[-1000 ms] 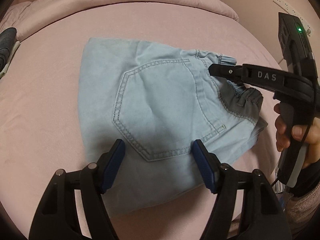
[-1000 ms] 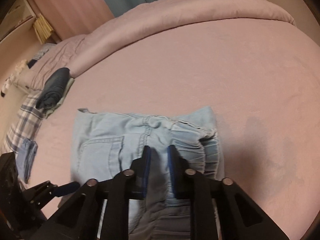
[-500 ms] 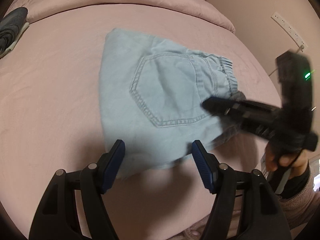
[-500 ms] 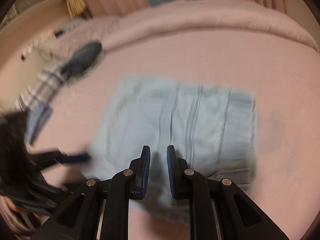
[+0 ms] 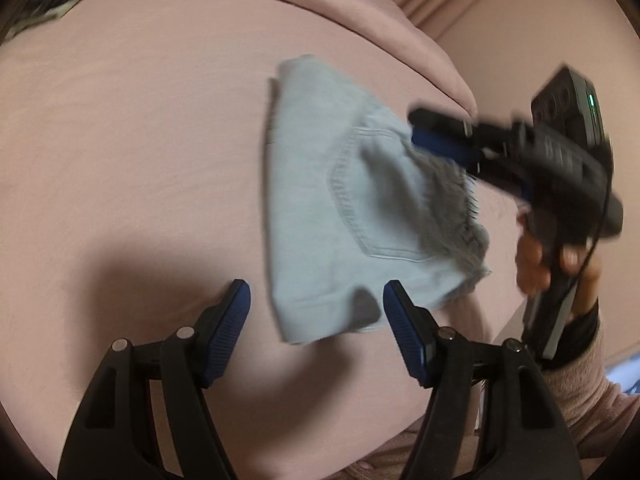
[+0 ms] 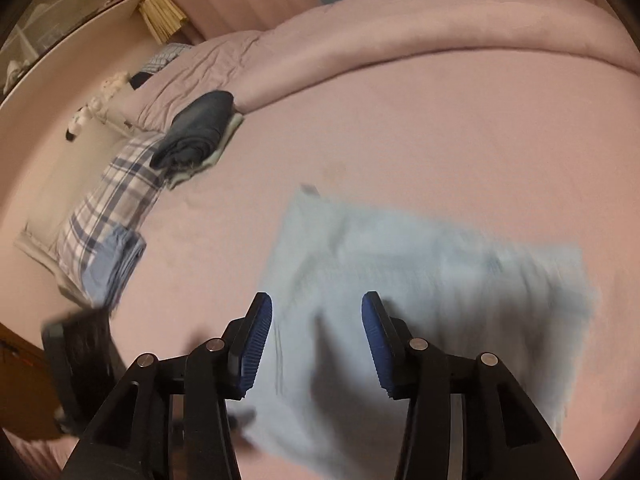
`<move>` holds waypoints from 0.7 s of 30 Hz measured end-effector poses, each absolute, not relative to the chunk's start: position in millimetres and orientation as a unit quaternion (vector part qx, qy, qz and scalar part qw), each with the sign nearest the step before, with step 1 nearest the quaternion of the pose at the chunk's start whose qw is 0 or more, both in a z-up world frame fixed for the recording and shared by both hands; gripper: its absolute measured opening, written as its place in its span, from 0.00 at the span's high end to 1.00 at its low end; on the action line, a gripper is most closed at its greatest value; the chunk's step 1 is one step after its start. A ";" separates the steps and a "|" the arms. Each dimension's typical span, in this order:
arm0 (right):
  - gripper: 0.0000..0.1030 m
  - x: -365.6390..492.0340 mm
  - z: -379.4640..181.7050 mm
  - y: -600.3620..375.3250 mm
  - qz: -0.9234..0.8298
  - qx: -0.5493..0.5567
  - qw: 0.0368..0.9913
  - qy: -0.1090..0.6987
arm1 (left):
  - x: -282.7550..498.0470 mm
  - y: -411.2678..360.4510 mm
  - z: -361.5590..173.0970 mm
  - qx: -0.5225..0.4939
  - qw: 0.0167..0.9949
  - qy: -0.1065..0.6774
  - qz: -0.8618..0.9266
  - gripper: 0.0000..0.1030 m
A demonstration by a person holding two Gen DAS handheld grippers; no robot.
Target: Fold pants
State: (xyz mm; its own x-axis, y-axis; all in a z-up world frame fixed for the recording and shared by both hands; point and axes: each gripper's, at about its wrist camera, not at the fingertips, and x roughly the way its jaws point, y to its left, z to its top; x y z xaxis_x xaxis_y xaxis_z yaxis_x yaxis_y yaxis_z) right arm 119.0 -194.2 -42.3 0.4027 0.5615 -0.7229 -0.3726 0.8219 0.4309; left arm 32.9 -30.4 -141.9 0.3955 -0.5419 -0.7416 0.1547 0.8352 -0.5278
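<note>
The folded light-blue pants (image 5: 340, 216) lie flat on the pink bed (image 5: 140, 140), back pocket uppermost, gathered waistband toward the right gripper (image 5: 436, 132). The left gripper (image 5: 316, 308) hangs above the near edge of the pants with its fingers set wide apart and nothing between the pads. The right gripper's fingers have just been opening and stand partly apart over the blurred pants in its own view, gripping nothing; a dark folded garment (image 6: 200, 128) and a plaid cloth (image 6: 116, 196) lie well apart at the bed's far side.
</note>
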 end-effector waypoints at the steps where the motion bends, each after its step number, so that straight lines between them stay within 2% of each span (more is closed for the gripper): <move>1: 0.54 130.6 -42.0 -184.8 0.282 0.099 0.831 0.469 | 33.6 -29.7 -143.2 -0.196 0.812 0.506 -0.215 0.34; 4: 0.53 155.4 -42.6 -166.3 0.268 0.089 0.833 0.476 | 32.6 -29.0 -145.7 -0.203 0.809 0.505 -0.221 0.35; 6: 0.53 165.4 -44.1 -157.8 0.266 0.069 0.836 0.475 | 32.3 -33.0 -145.3 -0.202 0.806 0.507 -0.230 0.44; 7: 0.53 171.9 -45.6 -151.0 0.265 0.054 0.836 0.479 | 32.5 -35.9 -146.3 -0.203 0.800 0.511 -0.239 0.55; 10: 0.53 188.8 -56.0 -135.3 0.283 0.015 0.818 0.501 | 32.3 -42.0 -149.3 -0.203 0.794 0.519 -0.243 0.58; 11: 0.60 193.5 -60.8 -130.8 0.290 0.002 0.808 0.513 | 32.3 -42.5 -149.2 -0.202 0.794 0.519 -0.243 0.59; 12: 0.76 197.0 -66.6 -125.1 0.293 -0.010 0.798 0.526 | 31.8 -43.0 -149.1 -0.202 0.794 0.519 -0.243 0.60; 15: 0.82 202.1 -79.6 -111.2 0.293 -0.050 0.784 0.545 | 27.7 -42.9 -151.9 -0.195 0.792 0.524 -0.244 0.66; 21: 0.83 203.2 -90.5 -104.3 0.273 -0.079 0.790 0.543 | 21.9 -51.0 -149.4 -0.179 0.790 0.531 -0.249 0.66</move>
